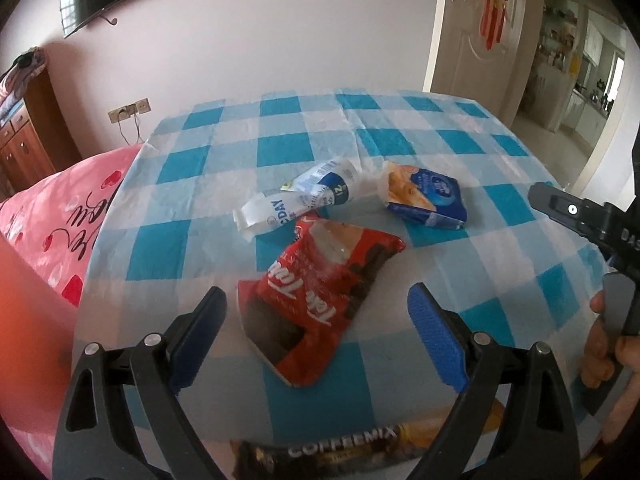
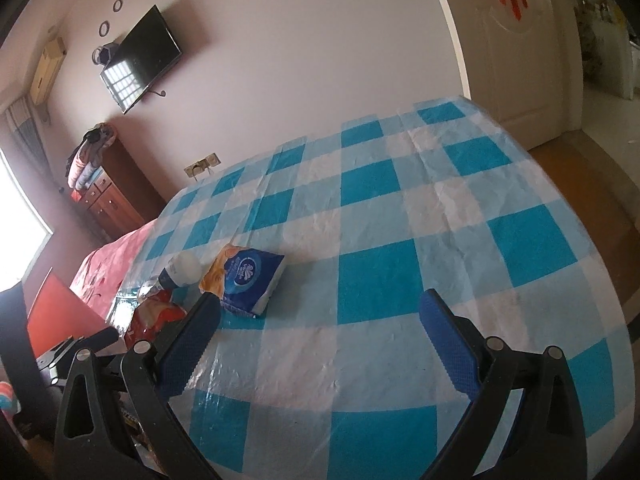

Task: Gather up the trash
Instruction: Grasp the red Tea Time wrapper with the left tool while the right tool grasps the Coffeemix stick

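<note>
A: Starting from the left gripper (image 1: 316, 320): its blue-padded fingers (image 1: 434, 336) are standing wide apart with nothing between them; it is hovering over the crumpled red foil snack wrapper (image 1: 320, 292), which is lying flat on the table right in the gap.

B: And the right gripper (image 2: 320, 336)?

A: Also spread open and empty; it is pointing across bare cloth, with the blue-and-orange plastic tissue pack (image 2: 244, 280) sitting just beyond its left finger.

B: So which step is in hand, would you say?

A: I am judging it as the approach to the first pick; nothing appears collected yet. The next move is calling for the left gripper to come down over the red wrapper and pinch a raised fold, since flat foil is offering little to bite on.

B: What else is lying about?

A: The white-and-blue crumpled plastic sleeve (image 1: 300, 200) is touching the red wrapper's far end; the tissue pack (image 1: 426, 196) is lying just beside it; a dark coffee-mix sachet (image 1: 332, 448) is lying at the near edge, under the left gripper.

B: Edges and room?

A: The blue-and-white checked plastic tablecloth (image 1: 280, 144) is draping over the table's corners; the far half is open. A pink printed bedspread (image 1: 60, 216) is bordering the left side; the floor is dropping away on the right. No bin is showing in either view.
</note>
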